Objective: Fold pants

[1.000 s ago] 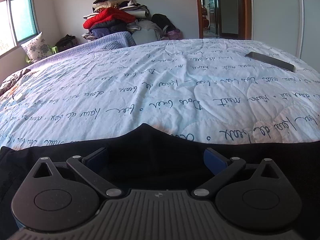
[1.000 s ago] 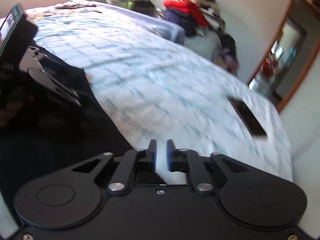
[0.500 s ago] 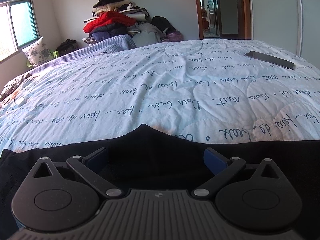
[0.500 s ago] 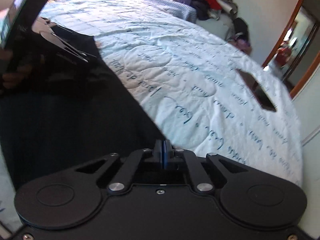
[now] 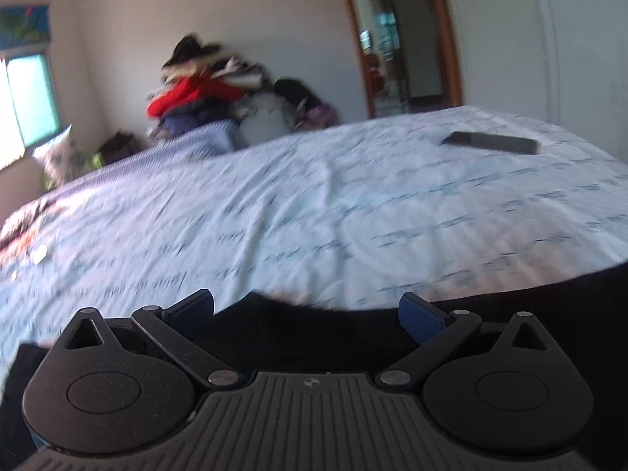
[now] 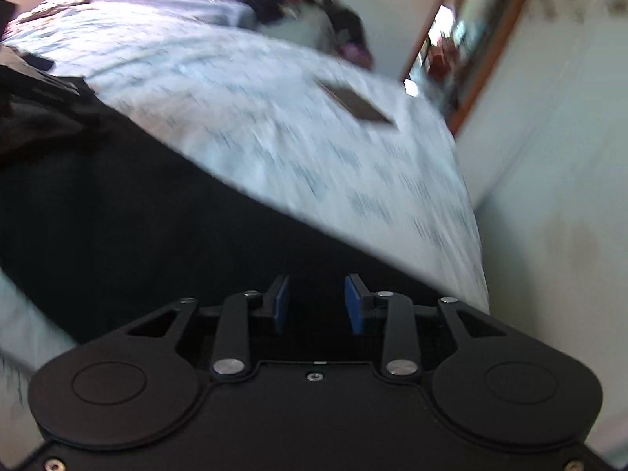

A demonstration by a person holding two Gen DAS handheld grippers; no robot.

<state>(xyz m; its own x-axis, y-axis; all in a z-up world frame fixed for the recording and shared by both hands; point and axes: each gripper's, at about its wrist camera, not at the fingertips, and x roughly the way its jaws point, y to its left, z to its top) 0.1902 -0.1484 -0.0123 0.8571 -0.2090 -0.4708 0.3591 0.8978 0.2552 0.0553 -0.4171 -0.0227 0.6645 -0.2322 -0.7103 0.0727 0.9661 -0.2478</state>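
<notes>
The black pants (image 5: 314,337) lie flat on the near part of the bed, and their far edge shows just past my left gripper (image 5: 306,314). That gripper stands wide open over the cloth, both blue pads clear of it. In the right wrist view the pants (image 6: 137,216) fill the lower left as a broad dark sheet. My right gripper (image 6: 317,306) hovers over their right end near the bed's corner. Its jaws are opening, with only the flat fabric below them and nothing pinched. Both views are motion-blurred.
A pale blue quilt (image 5: 314,216) with script print covers the bed. A flat dark device (image 5: 490,142) lies on it far right, also the device (image 6: 355,106). A clothes pile (image 5: 196,94), a doorway (image 5: 396,39) and a wall (image 6: 549,196) close by on the right border the bed.
The right gripper closed fully half a second ago and now has its pads apart; it swept right along the pants toward the bed corner. The left gripper stayed open while its view lifted and tilted.
</notes>
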